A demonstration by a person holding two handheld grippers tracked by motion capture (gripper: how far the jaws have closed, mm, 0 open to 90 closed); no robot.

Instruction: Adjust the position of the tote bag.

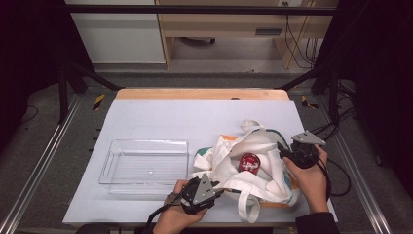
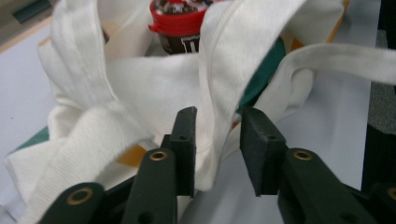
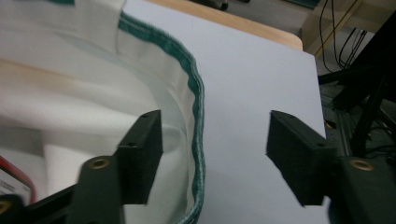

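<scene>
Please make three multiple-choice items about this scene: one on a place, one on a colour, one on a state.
1. Where is the clear plastic tray?
A. left of the cloth bag
B. inside the cloth bag
C. on the floor

2. What colour is the lid of the jar?
A. blue
B. red
C. yellow

3. How do the jaws of the right gripper stand?
A. apart, pressing nothing
C. clamped on the jar
B. shut on the tray

Key: 1 A, the tray lies left of the cloth bag on the table; 2 B, the lid shows red; 3 A, the bag's green hem lies loose between them.
</scene>
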